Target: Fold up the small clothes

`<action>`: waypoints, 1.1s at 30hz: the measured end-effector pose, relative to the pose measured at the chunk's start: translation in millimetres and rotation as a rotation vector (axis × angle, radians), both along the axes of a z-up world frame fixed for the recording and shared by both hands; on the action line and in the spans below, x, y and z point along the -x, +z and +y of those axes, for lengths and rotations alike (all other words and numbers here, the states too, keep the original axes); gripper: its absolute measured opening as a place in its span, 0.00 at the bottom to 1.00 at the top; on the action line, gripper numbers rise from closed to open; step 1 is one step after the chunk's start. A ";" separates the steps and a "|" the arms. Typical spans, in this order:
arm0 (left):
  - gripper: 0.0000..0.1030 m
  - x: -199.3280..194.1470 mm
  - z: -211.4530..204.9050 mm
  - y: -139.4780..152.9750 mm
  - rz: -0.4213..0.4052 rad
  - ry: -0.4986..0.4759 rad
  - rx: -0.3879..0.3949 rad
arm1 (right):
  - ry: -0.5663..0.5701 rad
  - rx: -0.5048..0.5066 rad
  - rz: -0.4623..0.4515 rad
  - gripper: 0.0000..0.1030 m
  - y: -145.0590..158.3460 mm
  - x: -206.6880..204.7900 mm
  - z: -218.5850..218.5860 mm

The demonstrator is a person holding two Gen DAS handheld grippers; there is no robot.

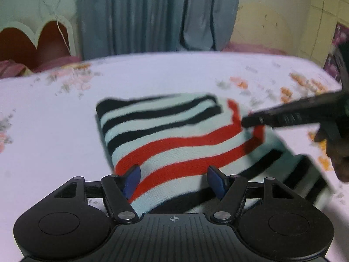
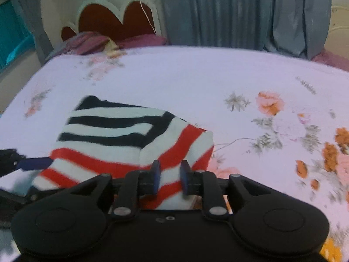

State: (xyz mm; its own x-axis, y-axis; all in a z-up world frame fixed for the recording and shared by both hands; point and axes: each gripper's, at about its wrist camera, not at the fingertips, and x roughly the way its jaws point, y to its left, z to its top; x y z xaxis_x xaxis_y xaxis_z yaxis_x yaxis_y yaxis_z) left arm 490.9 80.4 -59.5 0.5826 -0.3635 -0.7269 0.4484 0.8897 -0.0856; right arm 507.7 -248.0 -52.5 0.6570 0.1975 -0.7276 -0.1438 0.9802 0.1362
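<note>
A folded knit garment [image 1: 174, 135] with black, red and pale mint stripes lies on a flowered bedsheet [image 1: 54, 120]. My left gripper [image 1: 174, 178] stands wide at its near red-striped end. Cloth fills the span between the blue pads [image 1: 133, 178], which touch it on both sides. In the right wrist view the garment [image 2: 122, 135] lies to the left. My right gripper [image 2: 170, 174] is narrowed onto a red-and-white fold at the near right corner. The right gripper's black finger [image 1: 255, 121] reaches in from the right. The left gripper's blue finger [image 2: 37, 163] touches the garment's left edge.
The white flowered sheet [image 2: 196, 83] stretches wide beyond and to the right of the garment. A red scalloped headboard [image 2: 113, 21] and purple pillows [image 2: 91, 41] stand at the far left, with grey-blue curtains [image 2: 240, 11] behind the bed. A hand [image 1: 340, 159] shows at the right edge.
</note>
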 end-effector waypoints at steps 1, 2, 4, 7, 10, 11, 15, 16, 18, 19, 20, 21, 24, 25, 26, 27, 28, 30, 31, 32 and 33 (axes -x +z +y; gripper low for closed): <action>0.65 8.3 4.5 6.2 -0.019 0.004 0.028 | 0.022 -0.001 -0.016 0.20 4.3 9.6 -7.8; 0.65 18.3 9.3 12.1 -0.026 0.011 0.044 | 0.048 0.005 -0.029 0.18 8.5 23.8 -16.0; 0.64 39.7 14.2 17.8 -0.038 0.014 0.065 | 0.105 0.033 -0.032 0.17 12.8 49.2 -27.1; 0.64 68.5 14.4 18.1 -0.036 0.014 0.081 | 0.168 0.085 -0.030 0.14 12.1 82.5 -37.2; 0.64 87.6 11.4 9.1 -0.010 0.017 0.071 | 0.182 0.159 -0.049 0.14 9.1 100.3 -40.0; 0.64 92.0 10.3 5.4 -0.005 0.024 0.057 | 0.182 0.172 -0.050 0.14 9.0 103.2 -42.2; 0.64 101.0 9.2 -10.2 0.010 0.060 -0.008 | 0.184 0.248 -0.007 0.13 -13.5 106.9 -43.6; 0.64 102.5 9.3 -11.8 0.006 0.064 -0.012 | 0.179 0.221 -0.004 0.14 -18.2 108.3 -46.9; 0.64 106.9 8.1 -13.1 -0.011 0.068 -0.044 | 0.170 0.204 -0.023 0.14 -22.8 110.8 -49.9; 0.64 108.1 8.4 -14.2 -0.014 0.075 -0.051 | 0.166 0.200 -0.030 0.13 -24.1 111.6 -50.7; 0.64 109.5 8.7 -15.2 -0.016 0.084 -0.050 | 0.155 0.185 -0.034 0.13 -25.3 112.0 -52.3; 0.64 111.3 9.7 -16.7 -0.018 0.094 -0.052 | 0.140 0.165 -0.033 0.13 -26.0 112.3 -54.5; 0.65 116.6 10.4 -18.9 -0.031 0.109 -0.067 | 0.133 0.165 -0.042 0.14 -28.6 114.7 -55.8; 0.65 118.2 11.2 -19.2 -0.033 0.111 -0.074 | 0.135 0.174 -0.047 0.15 -29.2 115.2 -55.8; 0.65 118.9 11.7 -19.8 -0.031 0.116 -0.078 | 0.135 0.175 -0.049 0.15 -29.6 115.5 -56.8; 0.65 118.9 12.7 -20.4 -0.022 0.124 -0.080 | 0.133 0.173 -0.045 0.15 -29.5 116.0 -58.2; 0.65 118.6 13.8 -20.7 -0.015 0.130 -0.079 | 0.130 0.175 -0.041 0.15 -29.8 116.3 -59.8; 0.65 117.5 17.6 -21.5 0.002 0.150 -0.071 | 0.132 0.181 -0.037 0.17 -29.9 116.4 -61.8; 0.65 116.9 19.2 -23.0 0.014 0.159 -0.064 | 0.134 0.188 -0.035 0.19 -29.9 116.2 -62.4; 0.66 116.5 21.9 -24.5 0.028 0.172 -0.050 | 0.133 0.194 -0.032 0.19 -29.4 116.4 -62.6; 0.67 116.0 24.1 -26.1 0.041 0.186 -0.036 | 0.130 0.195 -0.025 0.19 -28.8 116.1 -62.7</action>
